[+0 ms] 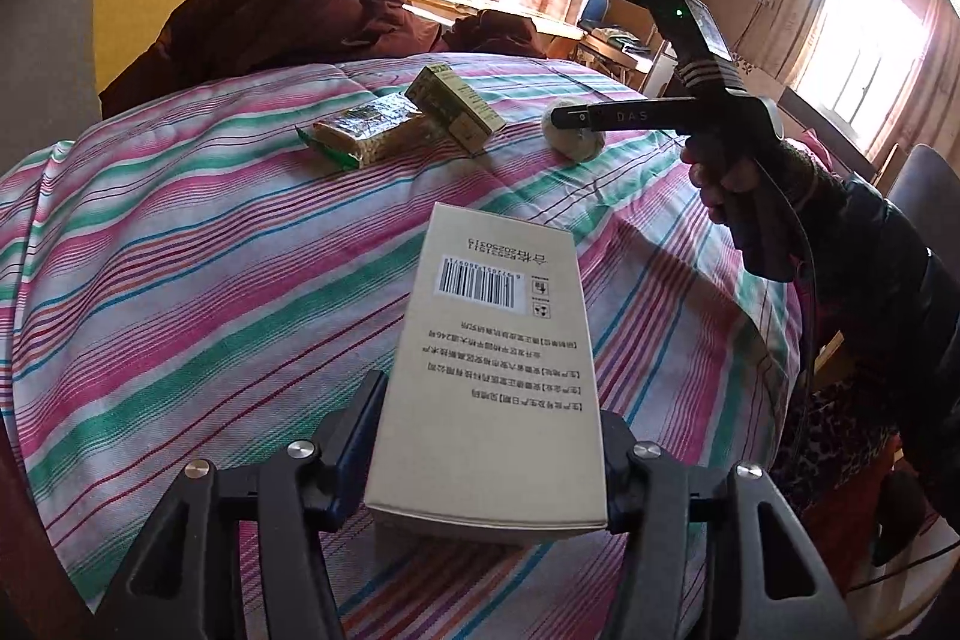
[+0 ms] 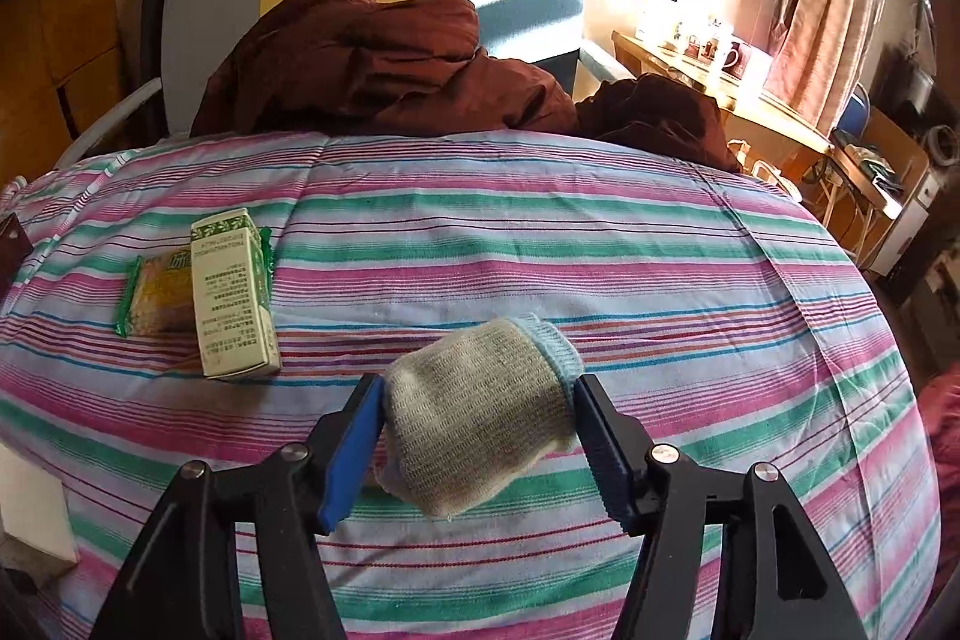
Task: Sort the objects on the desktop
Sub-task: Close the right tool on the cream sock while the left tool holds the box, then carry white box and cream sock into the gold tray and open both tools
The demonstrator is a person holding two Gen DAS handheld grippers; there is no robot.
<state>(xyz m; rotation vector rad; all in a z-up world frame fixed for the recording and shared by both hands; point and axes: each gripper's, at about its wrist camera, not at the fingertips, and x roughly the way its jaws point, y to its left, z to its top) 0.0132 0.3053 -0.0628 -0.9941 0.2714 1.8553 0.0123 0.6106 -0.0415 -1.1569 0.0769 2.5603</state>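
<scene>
A bed [image 2: 600, 244] with a pink, green and white striped cover fills the middle of both views. In the right wrist view, a green-and-white carton [image 2: 234, 295] lies at centre left, overlapping a snack packet [image 2: 153, 301] to its left. A dark red quilt [image 2: 384, 70] is heaped at the upper middle, along the bed's far edge.
</scene>
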